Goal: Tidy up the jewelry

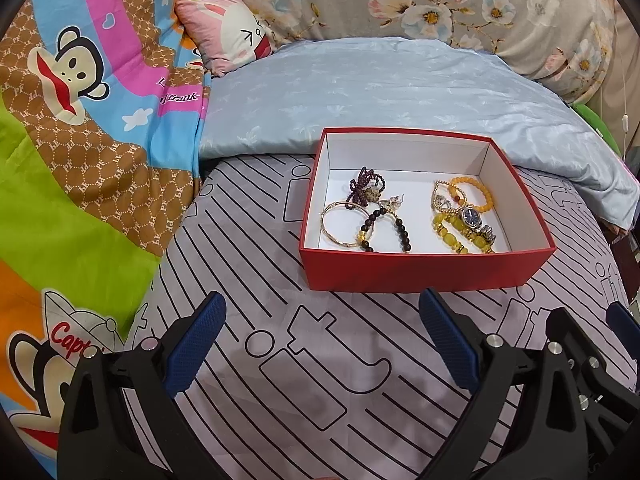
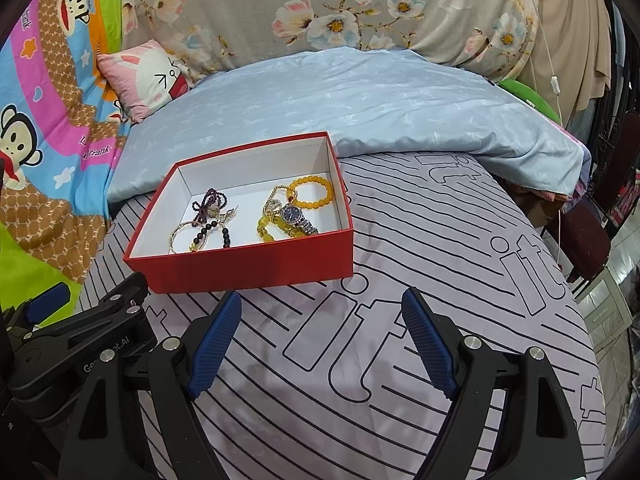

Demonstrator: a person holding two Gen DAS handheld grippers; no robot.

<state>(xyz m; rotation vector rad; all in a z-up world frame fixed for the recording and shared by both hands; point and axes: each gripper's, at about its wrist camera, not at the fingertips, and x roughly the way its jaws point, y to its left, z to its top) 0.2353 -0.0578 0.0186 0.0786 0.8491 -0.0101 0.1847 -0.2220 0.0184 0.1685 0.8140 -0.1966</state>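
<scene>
Red cardboard box (image 1: 420, 270) of beaded bracelets (image 1: 472, 194) and a wristwatch (image 1: 474, 218) sits on the bed (image 1: 320, 360), both grippers (image 1: 322, 340) (image 2: 322, 344) before it, fingers apart, empty.

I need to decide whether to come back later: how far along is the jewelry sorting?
Looks done: all visible jewelry lies inside the red box, including the watch, orange bead bracelet and gold bangle. In hand: nothing; the left gripper and right gripper are open and empty, short of the box. Left: the pieces overlap in two loose clusters, perhaps needing separating.
</scene>
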